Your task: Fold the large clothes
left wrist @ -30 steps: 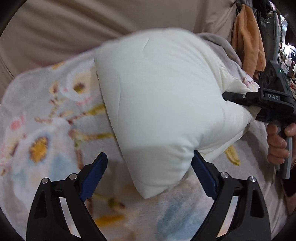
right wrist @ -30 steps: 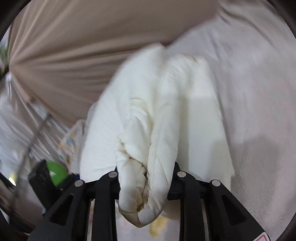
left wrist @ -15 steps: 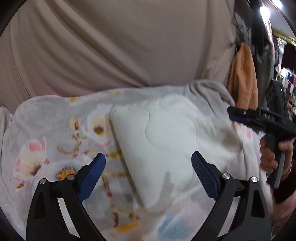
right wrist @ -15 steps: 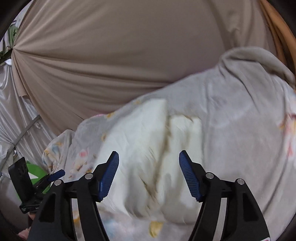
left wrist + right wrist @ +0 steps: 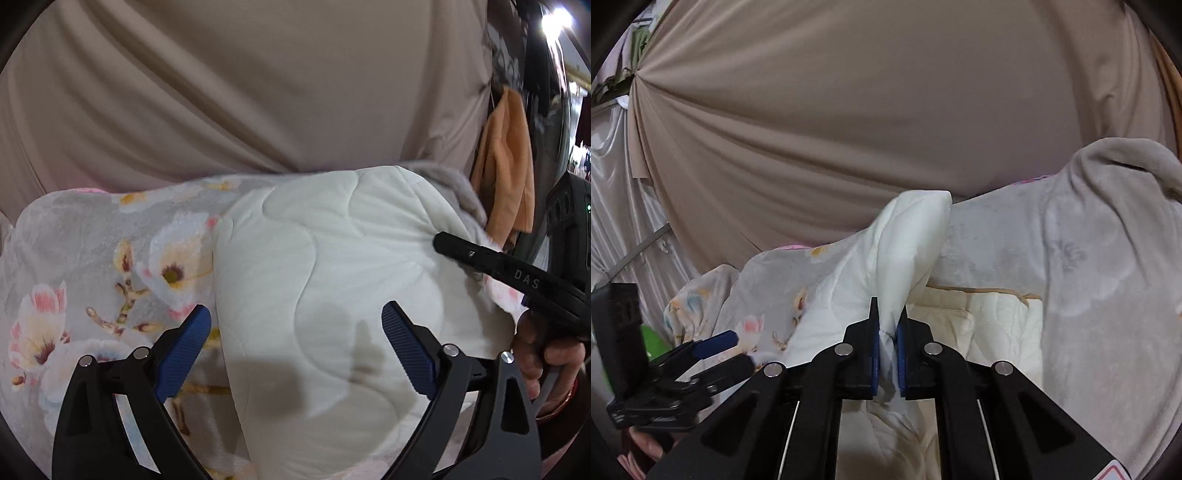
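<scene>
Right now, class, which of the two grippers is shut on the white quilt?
The right gripper: it pinches a bunched fold of the white quilt. The left gripper is open, holding nothing.

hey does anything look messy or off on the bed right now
Yes. The white quilted blanket is pulled up into a bunched peak by the shut right gripper, not lying flat. The open left gripper holds nothing. The floral blanket beneath is rumpled.
</scene>
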